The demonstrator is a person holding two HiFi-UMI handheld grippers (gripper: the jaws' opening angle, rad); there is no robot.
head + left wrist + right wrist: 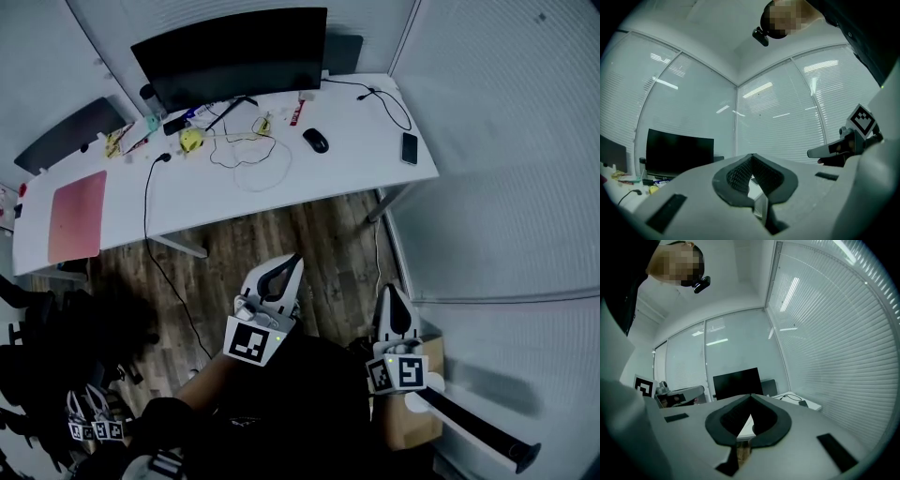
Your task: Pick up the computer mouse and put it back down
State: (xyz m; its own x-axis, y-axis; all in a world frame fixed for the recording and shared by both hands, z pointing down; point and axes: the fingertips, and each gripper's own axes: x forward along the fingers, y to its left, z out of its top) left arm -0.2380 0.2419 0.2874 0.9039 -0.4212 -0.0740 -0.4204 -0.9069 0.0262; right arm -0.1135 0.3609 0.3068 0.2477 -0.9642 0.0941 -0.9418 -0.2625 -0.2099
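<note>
The black computer mouse (pixel 316 141) lies on the white desk (pixel 337 178), right of the middle, just in front of the monitor. Both grippers hang over the wooden floor, well short of the desk and pointing toward it. My left gripper (pixel 294 260) is shut with nothing in it; in the left gripper view its jaws (pixel 751 156) meet at the tips. My right gripper (pixel 394 290) is also shut and empty, its jaws (pixel 750 396) touching at the tip. The mouse is not visible in either gripper view.
A dark monitor (pixel 234 56) stands at the back of the desk. A phone (pixel 410 147), a pink mat (pixel 77 216), looping cables (pixel 248 159) and a yellow object (pixel 191 140) lie on it. Black chairs (pixel 47 328) crowd the left floor. Blinds cover the right wall.
</note>
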